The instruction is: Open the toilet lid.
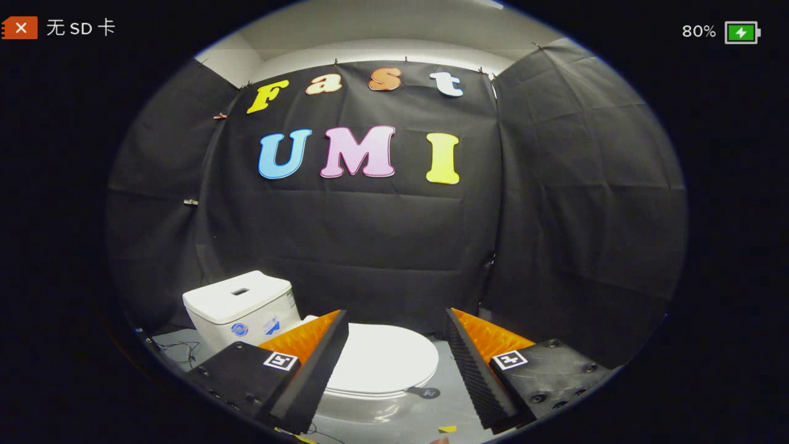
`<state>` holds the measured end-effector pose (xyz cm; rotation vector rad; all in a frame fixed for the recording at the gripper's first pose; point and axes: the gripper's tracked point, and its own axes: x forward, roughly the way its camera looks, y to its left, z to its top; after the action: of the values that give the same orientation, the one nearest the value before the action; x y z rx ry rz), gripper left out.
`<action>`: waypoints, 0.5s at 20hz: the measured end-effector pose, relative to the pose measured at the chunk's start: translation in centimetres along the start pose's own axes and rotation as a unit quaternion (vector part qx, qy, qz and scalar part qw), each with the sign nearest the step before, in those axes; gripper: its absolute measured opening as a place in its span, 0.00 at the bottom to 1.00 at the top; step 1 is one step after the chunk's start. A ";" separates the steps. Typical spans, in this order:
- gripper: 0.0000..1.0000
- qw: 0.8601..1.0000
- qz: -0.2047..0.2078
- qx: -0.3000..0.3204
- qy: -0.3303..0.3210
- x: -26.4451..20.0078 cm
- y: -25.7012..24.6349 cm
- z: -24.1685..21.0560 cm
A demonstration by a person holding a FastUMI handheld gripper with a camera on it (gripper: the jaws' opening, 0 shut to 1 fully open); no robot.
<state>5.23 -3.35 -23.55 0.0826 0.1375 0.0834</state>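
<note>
Above the floor (394,419), I hold the gripper (394,345) open and empty; the closed toilet lid (382,364) may slip off one finger.

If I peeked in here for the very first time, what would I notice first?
Probably the white toilet on the grey floor, with its lid still down flat and its boxy tank behind it. Next, the gripper up close: its two fingers with orange sides are spread wide open, and the closed lid lies just ahead, seen between them.
</note>
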 end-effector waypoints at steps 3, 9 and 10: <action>0.98 0.999 0.006 0.044 0.021 1.3 -1.8 -2.6; 0.99 0.981 0.013 0.167 0.102 3.9 -5.4 -8.6; 0.99 0.975 0.018 0.186 0.118 4.5 -5.8 -9.8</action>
<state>8.71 -7.97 -34.35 0.4507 0.3892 0.1025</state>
